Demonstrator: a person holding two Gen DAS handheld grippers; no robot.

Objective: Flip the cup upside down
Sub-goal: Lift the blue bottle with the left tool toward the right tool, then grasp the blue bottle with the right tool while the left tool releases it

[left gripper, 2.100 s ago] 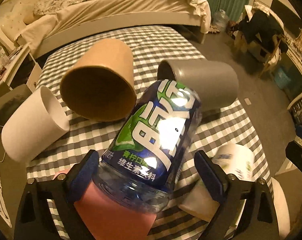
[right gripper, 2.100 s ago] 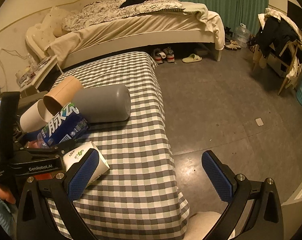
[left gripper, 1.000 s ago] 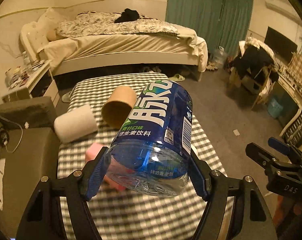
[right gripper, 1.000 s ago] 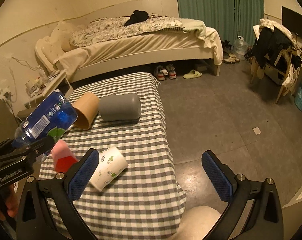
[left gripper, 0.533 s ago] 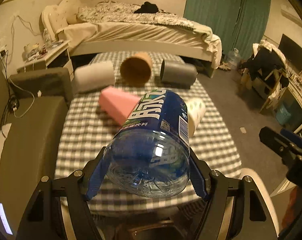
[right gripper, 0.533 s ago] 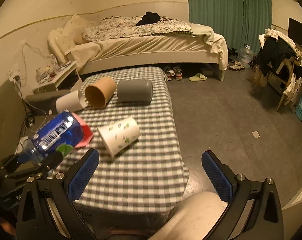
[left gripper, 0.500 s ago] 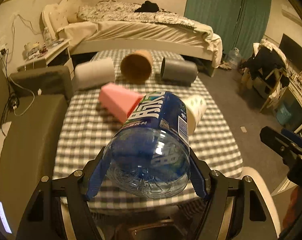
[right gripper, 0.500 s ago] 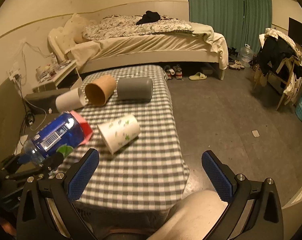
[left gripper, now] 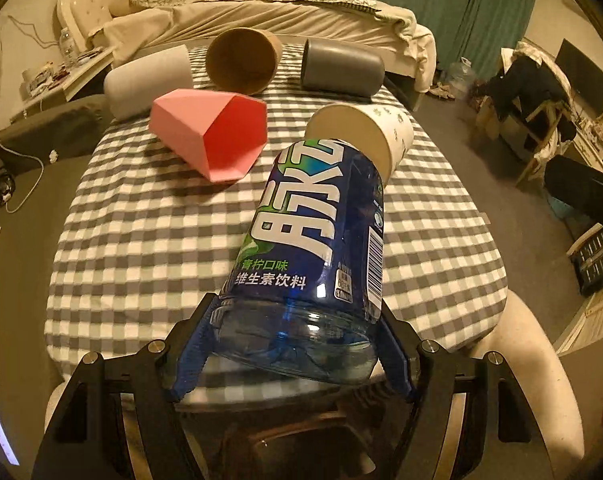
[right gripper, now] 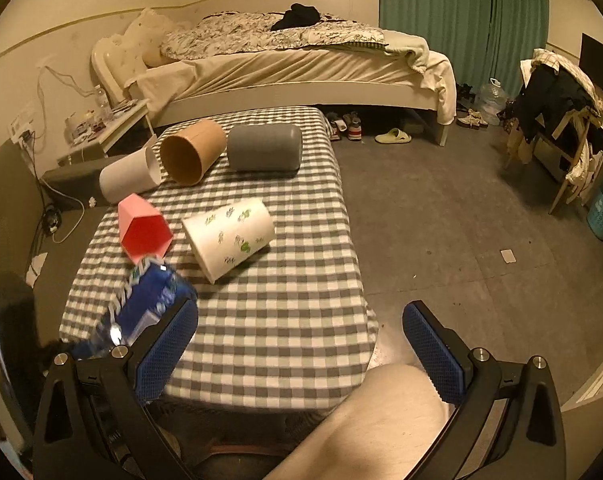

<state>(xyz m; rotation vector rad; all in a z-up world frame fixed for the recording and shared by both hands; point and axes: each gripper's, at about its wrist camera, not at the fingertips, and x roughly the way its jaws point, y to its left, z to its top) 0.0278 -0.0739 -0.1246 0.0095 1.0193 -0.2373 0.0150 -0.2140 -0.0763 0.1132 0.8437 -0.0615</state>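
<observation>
My left gripper (left gripper: pixel 297 344) is shut on a blue plastic drink bottle (left gripper: pixel 313 240), gripping near its base. The bottle's neck points away from me, over the near half of the checked table (left gripper: pixel 141 240). Several cups lie on their sides: a pink faceted cup (left gripper: pixel 209 136), a white paper cup with green print (left gripper: pixel 361 132) just beyond the bottle, a brown cup (left gripper: pixel 241 60), a grey cup (left gripper: pixel 341 68) and a plain white cup (left gripper: pixel 149 80). In the right wrist view my right gripper (right gripper: pixel 299 332) stands open above the table's near edge, holding nothing, with the bottle (right gripper: pixel 141 308) to its left.
A bed (right gripper: pixel 301 64) runs along the far wall. A nightstand (right gripper: pixel 105 128) stands at the left and a chair piled with clothes (right gripper: pixel 557 104) at the right. Bare grey floor (right gripper: pixel 441 208) lies right of the table. A person's knee (right gripper: pixel 373 420) shows below the near edge.
The left gripper closed on the bottle among the cups, lifted it and drew it back over the table's near part. The right gripper pulled back, still open.
</observation>
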